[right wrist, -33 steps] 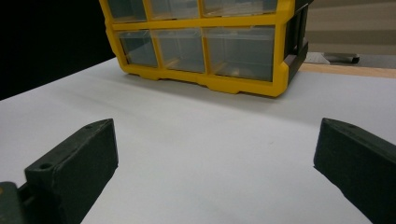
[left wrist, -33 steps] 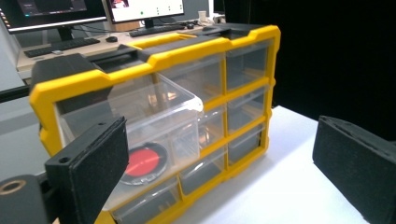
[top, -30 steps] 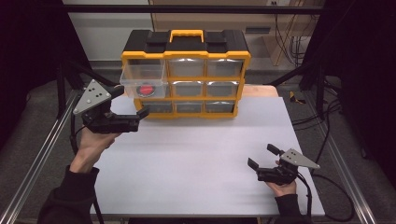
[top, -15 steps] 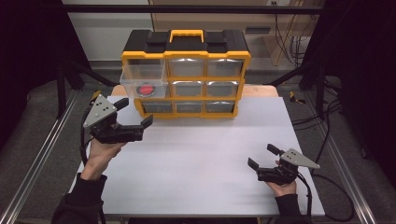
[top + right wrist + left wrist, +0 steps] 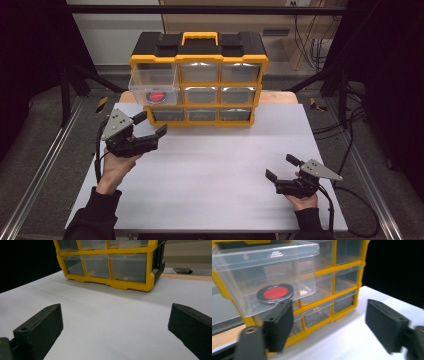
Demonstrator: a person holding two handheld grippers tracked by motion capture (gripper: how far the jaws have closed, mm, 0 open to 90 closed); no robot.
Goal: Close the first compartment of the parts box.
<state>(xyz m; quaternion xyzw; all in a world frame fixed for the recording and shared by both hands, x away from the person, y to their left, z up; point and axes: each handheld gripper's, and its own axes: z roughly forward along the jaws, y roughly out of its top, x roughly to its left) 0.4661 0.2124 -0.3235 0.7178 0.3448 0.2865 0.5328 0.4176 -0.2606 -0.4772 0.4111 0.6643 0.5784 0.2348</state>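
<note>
A yellow and black organizer with clear drawers stands at the back of the white table. Its top left drawer is pulled out and holds a round red disc with a dark rim, also visible as the red disc through the clear drawer in the left gripper view. My left gripper is open and empty, in front of the organizer's lower left corner. My right gripper rests open and empty near the table's front right, facing the organizer.
A wooden board shows behind the organizer at the table's back edge. Metal rails run along both sides of the table. Cables trail off the right side. Bare white tabletop lies between the two grippers.
My left gripper has drawn back from the open drawer, moving down and toward the table's front left. The right gripper has stayed put.
</note>
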